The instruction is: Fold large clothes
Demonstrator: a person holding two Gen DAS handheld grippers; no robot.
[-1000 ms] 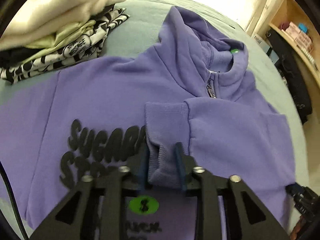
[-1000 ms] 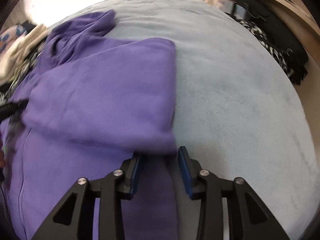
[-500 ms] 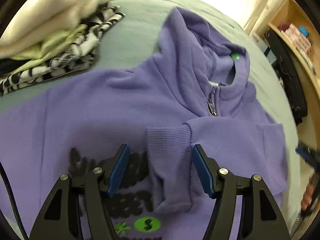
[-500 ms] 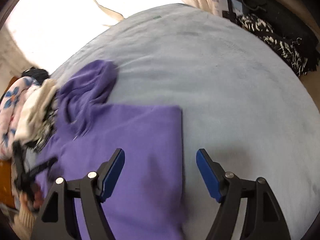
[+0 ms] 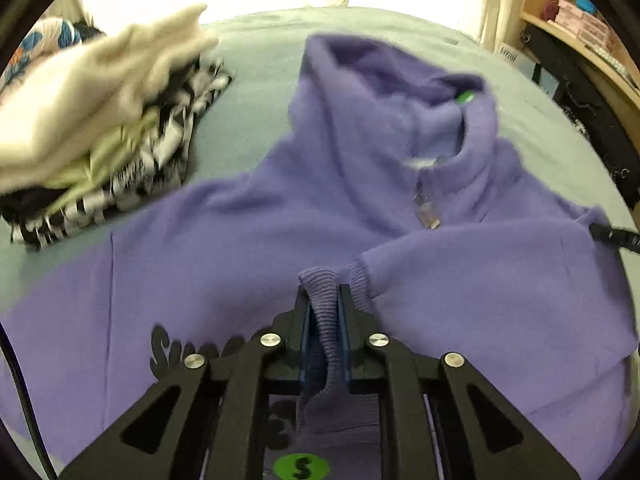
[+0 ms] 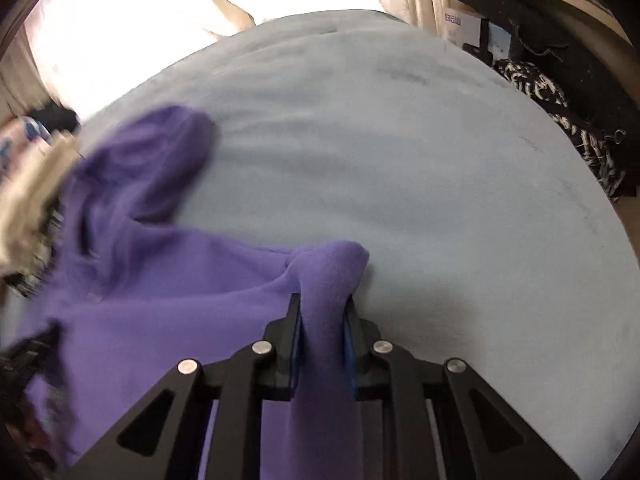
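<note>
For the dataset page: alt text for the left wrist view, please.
The left gripper is shut on the ribbed cuff of a purple hoodie spread over a grey-blue bed. A pile of folded clothes sits at upper left.

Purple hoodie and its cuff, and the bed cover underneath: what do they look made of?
Purple hoodie: seemingly soft fleece-like knit, matte and fuzzy, bunching thickly where the right gripper pinches it. Cuff in the left gripper: ribbed stretch knit, with visible vertical ridges. Bed cover: probably short-pile plush or fleece, matte grey-blue with faint brush marks.
</note>
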